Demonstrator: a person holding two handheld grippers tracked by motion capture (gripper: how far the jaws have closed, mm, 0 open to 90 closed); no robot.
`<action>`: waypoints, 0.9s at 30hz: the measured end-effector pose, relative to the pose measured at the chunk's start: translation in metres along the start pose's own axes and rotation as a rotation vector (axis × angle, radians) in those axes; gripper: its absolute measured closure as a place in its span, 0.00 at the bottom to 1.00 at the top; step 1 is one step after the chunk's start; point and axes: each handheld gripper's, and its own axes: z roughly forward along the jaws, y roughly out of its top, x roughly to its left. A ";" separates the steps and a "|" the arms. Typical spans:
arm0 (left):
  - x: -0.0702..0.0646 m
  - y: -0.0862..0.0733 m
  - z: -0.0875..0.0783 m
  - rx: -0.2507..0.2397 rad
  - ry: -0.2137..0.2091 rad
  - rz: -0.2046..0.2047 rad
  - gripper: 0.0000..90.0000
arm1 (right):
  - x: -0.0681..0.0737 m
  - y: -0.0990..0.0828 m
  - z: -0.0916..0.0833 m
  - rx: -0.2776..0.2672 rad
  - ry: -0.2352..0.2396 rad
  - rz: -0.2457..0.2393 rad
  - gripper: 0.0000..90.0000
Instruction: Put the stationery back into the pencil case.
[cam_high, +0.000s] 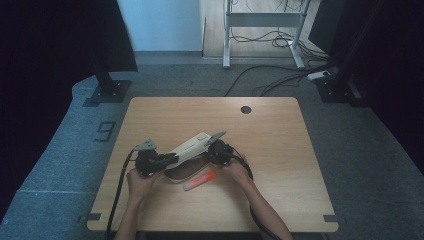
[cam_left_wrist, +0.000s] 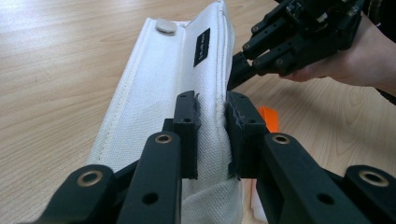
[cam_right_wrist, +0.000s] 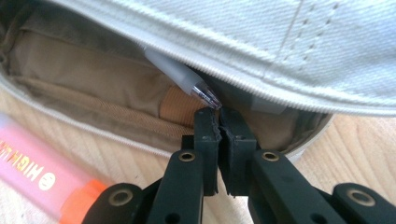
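Pencil case (cam_high: 187, 150) lies open on a light wooden table (cam_high: 280, 150) above grey carpet (cam_high: 65, 150), an orange highlighter (cam_high: 200, 180) beside it. Left gripper (cam_left_wrist: 212, 119) clamps its flap; right gripper (cam_right_wrist: 219, 122) is clenched empty at a pen (cam_right_wrist: 184, 77) inside.

In the right gripper view the pen (cam_right_wrist: 184, 78) shows just its clear tip, its barrel hidden under the pouch's flap (cam_right_wrist: 261, 42), while the picture's left edge cuts off the blurred pink highlighter (cam_right_wrist: 42, 172).
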 end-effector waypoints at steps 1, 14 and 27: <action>0.000 0.000 0.000 0.001 0.000 0.000 0.83 | -0.001 0.001 0.000 -0.003 -0.007 0.000 0.93; 0.000 0.000 0.000 0.000 -0.001 0.002 0.83 | -0.005 0.002 -0.007 -0.008 -0.025 0.020 0.82; 0.001 0.000 0.000 0.001 -0.003 0.000 0.83 | -0.001 -0.002 -0.030 -0.030 -0.019 0.032 0.46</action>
